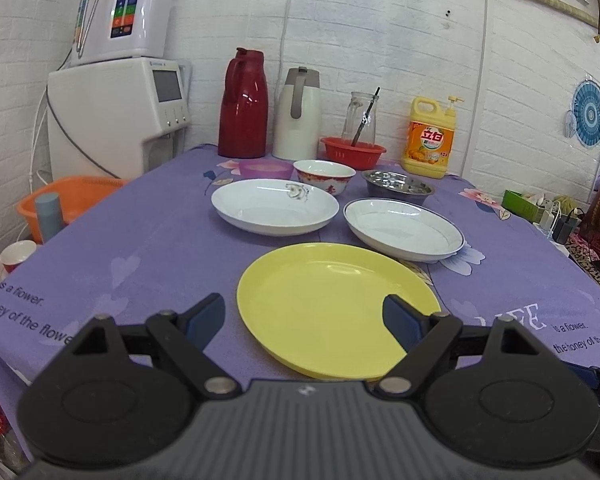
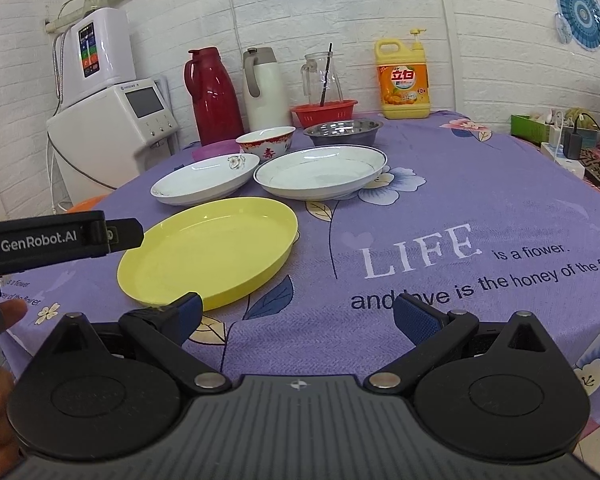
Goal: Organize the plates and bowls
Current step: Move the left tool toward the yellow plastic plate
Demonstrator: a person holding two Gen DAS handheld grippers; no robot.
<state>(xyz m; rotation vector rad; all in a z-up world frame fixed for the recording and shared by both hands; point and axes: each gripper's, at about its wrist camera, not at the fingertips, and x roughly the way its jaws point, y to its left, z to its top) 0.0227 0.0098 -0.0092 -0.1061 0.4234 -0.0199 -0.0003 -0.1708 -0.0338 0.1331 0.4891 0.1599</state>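
Note:
A yellow plate [image 1: 336, 308] [image 2: 208, 252] lies nearest on the purple tablecloth. Behind it lie a white plate with a flower mark [image 1: 274, 206] [image 2: 206, 178] and a blue-rimmed white plate [image 1: 404, 228] [image 2: 320, 172]. Further back stand a red-patterned white bowl [image 1: 324, 176] [image 2: 266, 142], a steel bowl [image 1: 398, 186] [image 2: 342, 130] and a purple bowl [image 1: 265, 169] [image 2: 216, 149]. My left gripper [image 1: 304, 320] is open and empty, low over the yellow plate's near rim. My right gripper [image 2: 298, 316] is open and empty, to the right of that plate.
At the table's back stand a red thermos [image 1: 243, 106], a white thermos [image 1: 298, 114], a red basket [image 1: 352, 152] with a glass jug [image 1: 360, 118], and a yellow detergent bottle [image 1: 430, 138]. A water dispenser [image 1: 112, 116] and orange basin [image 1: 66, 204] stand left of the table.

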